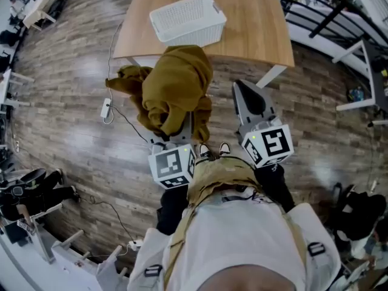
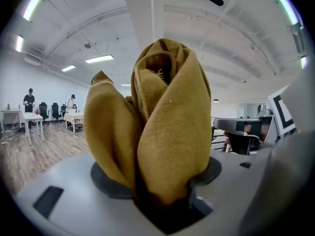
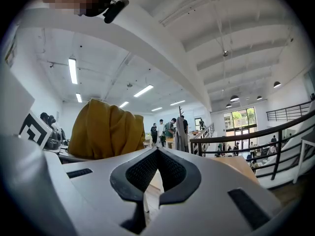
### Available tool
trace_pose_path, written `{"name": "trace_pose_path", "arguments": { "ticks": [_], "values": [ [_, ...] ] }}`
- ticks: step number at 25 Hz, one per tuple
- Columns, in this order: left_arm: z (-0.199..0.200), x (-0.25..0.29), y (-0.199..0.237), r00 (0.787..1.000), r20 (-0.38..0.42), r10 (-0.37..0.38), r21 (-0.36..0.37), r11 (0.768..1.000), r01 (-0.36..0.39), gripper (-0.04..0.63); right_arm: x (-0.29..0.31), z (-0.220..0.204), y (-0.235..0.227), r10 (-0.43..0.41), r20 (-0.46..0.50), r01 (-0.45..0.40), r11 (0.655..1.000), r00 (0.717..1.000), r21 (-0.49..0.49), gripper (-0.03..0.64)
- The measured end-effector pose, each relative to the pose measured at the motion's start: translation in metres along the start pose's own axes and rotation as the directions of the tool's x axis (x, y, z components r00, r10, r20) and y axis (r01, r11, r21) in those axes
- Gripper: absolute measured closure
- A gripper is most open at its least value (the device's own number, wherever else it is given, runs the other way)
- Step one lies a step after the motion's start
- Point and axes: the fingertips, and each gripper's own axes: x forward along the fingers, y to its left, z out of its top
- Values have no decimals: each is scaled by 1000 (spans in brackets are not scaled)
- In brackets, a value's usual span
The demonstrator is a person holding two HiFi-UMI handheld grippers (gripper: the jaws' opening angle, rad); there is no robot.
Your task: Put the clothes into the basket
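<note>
A bunched mustard-yellow garment (image 1: 176,86) hangs in the air just short of the wooden table (image 1: 254,23). My left gripper (image 1: 173,132) is shut on it, and the cloth covers its jaws. On the table stands a white slatted basket (image 1: 188,20), apart from the garment. In the left gripper view the garment (image 2: 162,132) rises in folds out of the left gripper (image 2: 158,193) and fills the middle. My right gripper (image 1: 244,90) is level beside the cloth, shut with nothing in it. In the right gripper view the right gripper (image 3: 156,154) has its pads together, and the garment (image 3: 106,129) shows at the left.
A white power strip and cable (image 1: 107,109) lie on the wood floor left of the table. A dark railing (image 1: 327,17) runs at the right. Chairs and gear (image 1: 27,193) crowd the lower left. Several people (image 3: 167,131) stand far off in the hall.
</note>
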Motion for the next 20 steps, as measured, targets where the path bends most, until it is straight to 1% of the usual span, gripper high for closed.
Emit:
{"name": "trace_pose_path", "arguments": {
  "ticks": [12, 20],
  "values": [
    [-15, 0, 24, 999, -29, -24, -11, 1000, 24, 311, 13, -17, 22, -18, -35, 18, 1000, 999, -5, 595],
    [-22, -7, 43, 999, -39, -25, -18, 1000, 25, 311, 16, -27, 41, -26, -58, 25, 1000, 998, -14, 595]
  ]
}}
